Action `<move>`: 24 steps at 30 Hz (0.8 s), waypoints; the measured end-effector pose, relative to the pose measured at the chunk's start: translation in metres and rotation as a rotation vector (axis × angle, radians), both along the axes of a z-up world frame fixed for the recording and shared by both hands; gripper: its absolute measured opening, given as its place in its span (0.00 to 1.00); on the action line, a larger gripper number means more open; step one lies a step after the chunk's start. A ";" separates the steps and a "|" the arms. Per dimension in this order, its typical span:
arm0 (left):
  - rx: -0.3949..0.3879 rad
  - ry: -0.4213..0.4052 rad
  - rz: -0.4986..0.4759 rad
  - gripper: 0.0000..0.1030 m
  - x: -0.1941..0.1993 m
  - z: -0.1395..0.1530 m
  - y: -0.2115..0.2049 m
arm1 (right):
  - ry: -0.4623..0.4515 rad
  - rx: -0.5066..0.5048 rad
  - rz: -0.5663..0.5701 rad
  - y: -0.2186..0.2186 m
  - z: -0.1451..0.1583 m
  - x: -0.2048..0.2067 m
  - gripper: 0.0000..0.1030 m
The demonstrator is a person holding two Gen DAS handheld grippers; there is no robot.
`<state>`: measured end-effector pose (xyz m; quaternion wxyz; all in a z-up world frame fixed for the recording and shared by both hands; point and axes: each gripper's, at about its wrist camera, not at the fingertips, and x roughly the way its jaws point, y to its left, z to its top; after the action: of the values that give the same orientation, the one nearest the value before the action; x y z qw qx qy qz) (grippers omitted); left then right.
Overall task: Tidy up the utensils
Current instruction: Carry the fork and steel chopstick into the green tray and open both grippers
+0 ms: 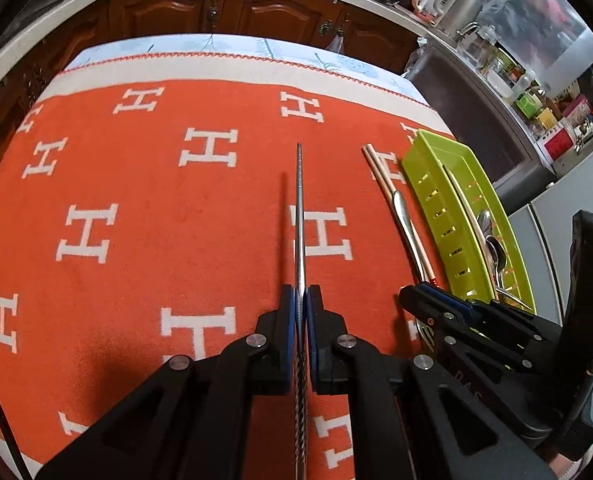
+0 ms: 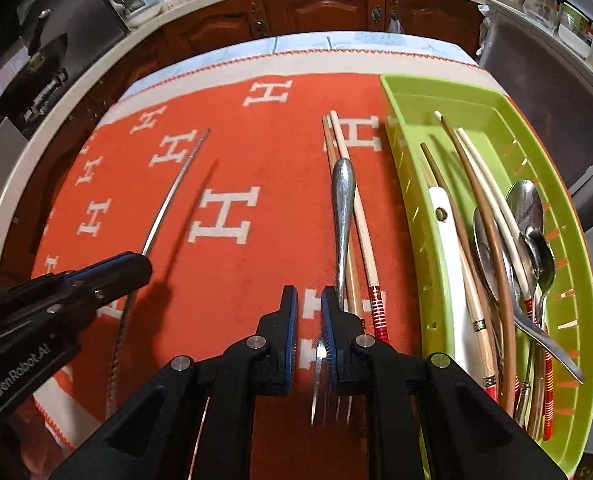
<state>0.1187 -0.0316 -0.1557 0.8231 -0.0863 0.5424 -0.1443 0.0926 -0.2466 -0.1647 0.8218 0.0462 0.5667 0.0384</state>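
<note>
Left wrist view: the left gripper has its black fingers with blue pads clamped on a long, thin silver metal chopstick, which points straight away from the camera above the surface. The surface is covered by an orange cloth patterned with white H letters. To the right, a pair of pale wooden chopsticks lies on the cloth with a silver metal fork resting over them. Just beside these sits a lime-green plastic tray with slotted walls, holding spoons and chopsticks. The right gripper shows at lower right, near the fork; from here I cannot tell how its fingers stand.

Right wrist view: the right gripper hovers low over the cloth, fingers slightly apart. The fork runs beside and under the right-hand finger, its tines blurred near the camera; a firm grip is not visible. The wooden chopsticks, with red-banded ends, lie under the fork. The green tray on the right holds several spoons, brown and cream chopsticks, and a white-handled utensil. At left, the left gripper holds the metal chopstick.
</note>
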 end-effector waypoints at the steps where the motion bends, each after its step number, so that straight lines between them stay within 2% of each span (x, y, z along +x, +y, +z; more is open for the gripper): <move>1: -0.008 0.005 0.006 0.03 0.001 -0.002 0.002 | 0.004 -0.017 -0.001 0.002 -0.002 0.002 0.13; 7: -0.026 0.002 0.012 0.03 0.002 -0.005 0.006 | -0.041 -0.071 -0.018 0.007 0.010 -0.001 0.13; 12: -0.047 0.004 0.010 0.03 0.003 -0.007 0.007 | -0.007 -0.134 -0.024 0.007 0.008 0.004 0.13; 21: -0.061 0.016 0.007 0.03 0.002 -0.009 0.012 | 0.034 -0.105 0.000 0.014 -0.002 0.013 0.12; 24: -0.061 0.020 0.000 0.03 0.002 -0.010 0.010 | 0.020 -0.112 0.013 0.017 -0.004 0.013 0.13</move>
<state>0.1209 -0.0212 -0.1653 0.8145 -0.1130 0.5461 -0.1602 0.1055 -0.2300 -0.1684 0.8172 -0.0034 0.5763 0.0115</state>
